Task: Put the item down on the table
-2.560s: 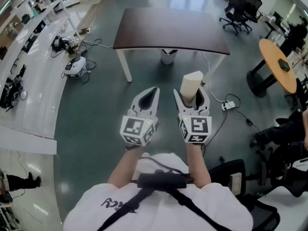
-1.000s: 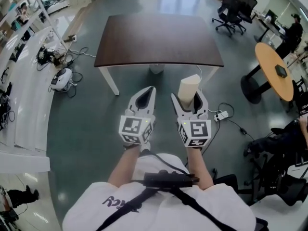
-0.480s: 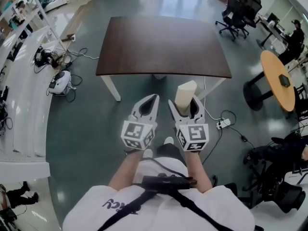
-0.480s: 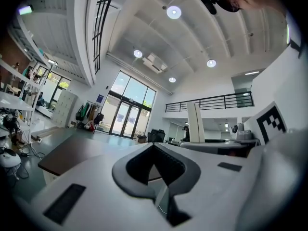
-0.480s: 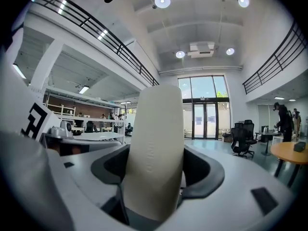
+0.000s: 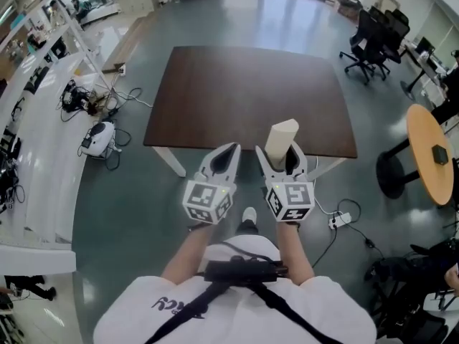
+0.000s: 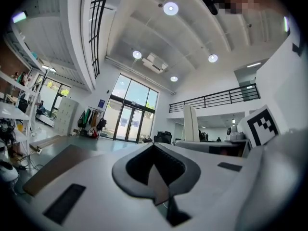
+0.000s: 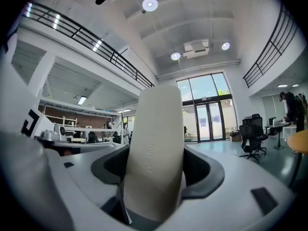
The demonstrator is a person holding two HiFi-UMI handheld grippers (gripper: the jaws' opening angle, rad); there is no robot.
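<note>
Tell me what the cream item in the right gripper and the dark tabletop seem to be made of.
The cream item: probably moulded plastic or dense foam; matte, smooth, rounded edges, faint moulded lettering on its side. The tabletop: likely wood veneer or laminate; even dark brown, low sheen, thin flat edge; no grain can be made out.

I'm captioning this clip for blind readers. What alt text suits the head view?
From above, a person's right gripper is shut on an upright cream block, in front of a dark brown table; the left gripper beside it is shut and empty. Office chairs and a round orange table stand at the right.
</note>
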